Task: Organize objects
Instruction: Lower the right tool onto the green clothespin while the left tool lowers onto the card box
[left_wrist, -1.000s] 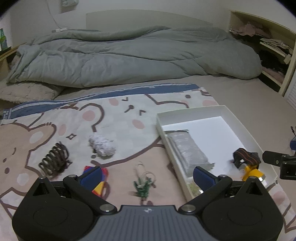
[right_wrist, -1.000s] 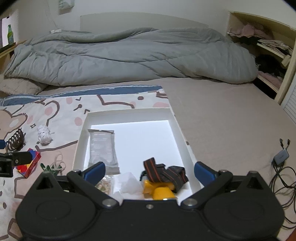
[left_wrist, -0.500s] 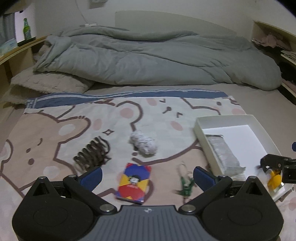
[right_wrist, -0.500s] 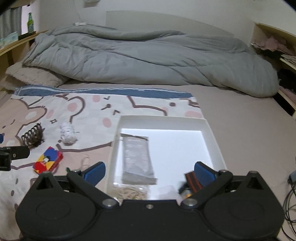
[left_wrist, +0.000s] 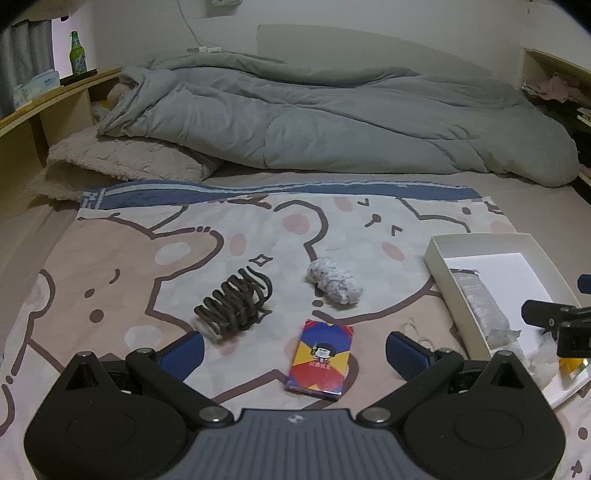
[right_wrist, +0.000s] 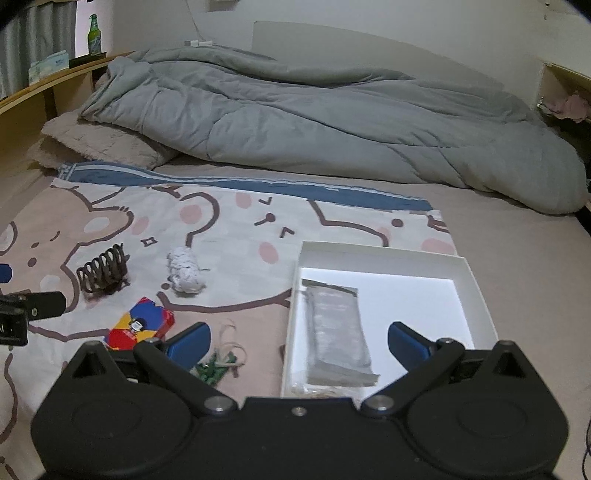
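The left claw (left_wrist: 293, 350) is wide open, holding nothing; the card box (left_wrist: 320, 359) now lies between its fingers, low in the frame; the right claw (right_wrist: 298, 345) gapes empty over the white tray (right_wrist: 476, 284)

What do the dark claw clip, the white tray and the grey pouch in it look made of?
Clip: likely plastic, dark brown, slightly glossy curved teeth. Tray: probably cardboard, matte white, thin straight walls. Pouch: seemingly clear or silvery plastic film, crinkled with faint sheen.

Grey duvet (left_wrist: 332, 122) against white wall (left_wrist: 369, 18)
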